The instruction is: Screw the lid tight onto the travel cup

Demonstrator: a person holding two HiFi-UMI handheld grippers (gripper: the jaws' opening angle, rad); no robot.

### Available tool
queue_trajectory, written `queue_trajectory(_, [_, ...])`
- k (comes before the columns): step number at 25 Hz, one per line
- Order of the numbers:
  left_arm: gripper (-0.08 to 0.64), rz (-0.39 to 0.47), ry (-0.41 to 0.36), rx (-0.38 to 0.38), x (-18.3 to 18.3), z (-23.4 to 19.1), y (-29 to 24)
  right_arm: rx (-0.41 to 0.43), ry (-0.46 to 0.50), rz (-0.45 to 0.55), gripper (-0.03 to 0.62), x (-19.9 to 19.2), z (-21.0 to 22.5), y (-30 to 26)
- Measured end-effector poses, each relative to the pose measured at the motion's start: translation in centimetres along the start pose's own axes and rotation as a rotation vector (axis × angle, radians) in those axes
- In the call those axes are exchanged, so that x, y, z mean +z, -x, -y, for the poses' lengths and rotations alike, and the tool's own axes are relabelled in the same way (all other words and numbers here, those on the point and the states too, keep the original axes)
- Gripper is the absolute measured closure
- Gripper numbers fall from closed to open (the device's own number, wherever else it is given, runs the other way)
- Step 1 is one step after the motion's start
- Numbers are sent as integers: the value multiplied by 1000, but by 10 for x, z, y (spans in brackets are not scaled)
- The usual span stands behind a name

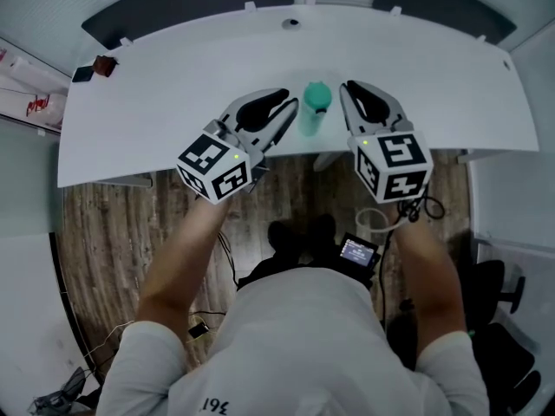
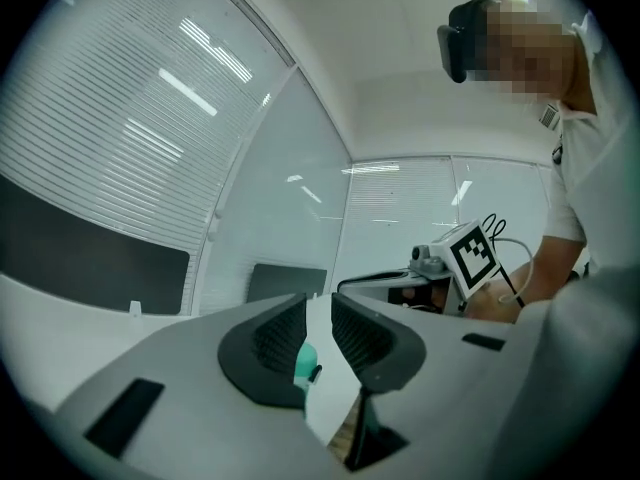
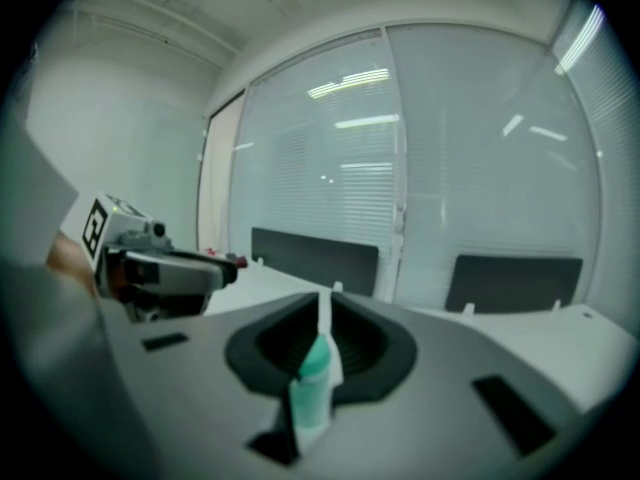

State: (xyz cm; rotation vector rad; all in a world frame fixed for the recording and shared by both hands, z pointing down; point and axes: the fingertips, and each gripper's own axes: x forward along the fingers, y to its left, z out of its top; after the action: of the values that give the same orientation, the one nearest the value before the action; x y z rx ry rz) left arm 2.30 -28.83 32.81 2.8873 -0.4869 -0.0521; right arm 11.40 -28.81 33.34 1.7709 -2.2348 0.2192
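The travel cup [image 1: 315,111] stands upright on the white counter [image 1: 451,85], close to the counter's near edge, with its darker green lid [image 1: 317,97] on top. How tightly the lid is seated you cannot tell from here.

Your left tool [image 1: 289,111] hangs just left of the travel cup, its tips close beside the cup wall but not gripping it. In the left gripper view its jaws stand a narrow slit apart [image 2: 318,303]. Nothing is between the pads; only the pale counter shows through the gap. A sliver of the green cup [image 2: 303,360] peeks out lower down, behind the left jaw.

Your right tool [image 1: 347,92] sits just right of the travel cup, angled in toward it. In the right gripper view its jaws are drawn together to a hairline [image 3: 323,303] and hold nothing. The cup [image 3: 312,388] shows below them, through the wider opening nearer the camera.

Each tool's marker cube lies on your side of the travel cup, the left cube [image 1: 217,165] and the right cube [image 1: 395,165] both hanging over the wooden floor [image 1: 113,224]. Each gripper view catches the other tool across the cup.

Far to the left of the travel cup, near the counter's corner, lie a few small dark and red objects [image 1: 95,68], too small to make out. Beyond the cup, at the counter's far edge, is a small round hole [image 1: 292,23]. A black device with a small lit screen [image 1: 357,251] hangs at your chest, on your side of the cup.
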Motion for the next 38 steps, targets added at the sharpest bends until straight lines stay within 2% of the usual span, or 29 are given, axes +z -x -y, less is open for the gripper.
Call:
queue_trajectory(8, [499, 32, 41, -7, 14, 12, 23, -25, -14, -3, 555, 1, -9, 18])
queue_trajectory(24, [502, 41, 70, -14, 31, 36, 70, -37, -37, 6, 561, 8, -36, 47])
queue_trajectory(35, [502, 54, 107, -16, 36, 57, 88, -4, -32, 24, 563, 14, -44, 73])
queue_trajectory(38, [502, 50, 119, 3, 32, 68, 89, 11, -38, 15, 563, 8, -41, 83])
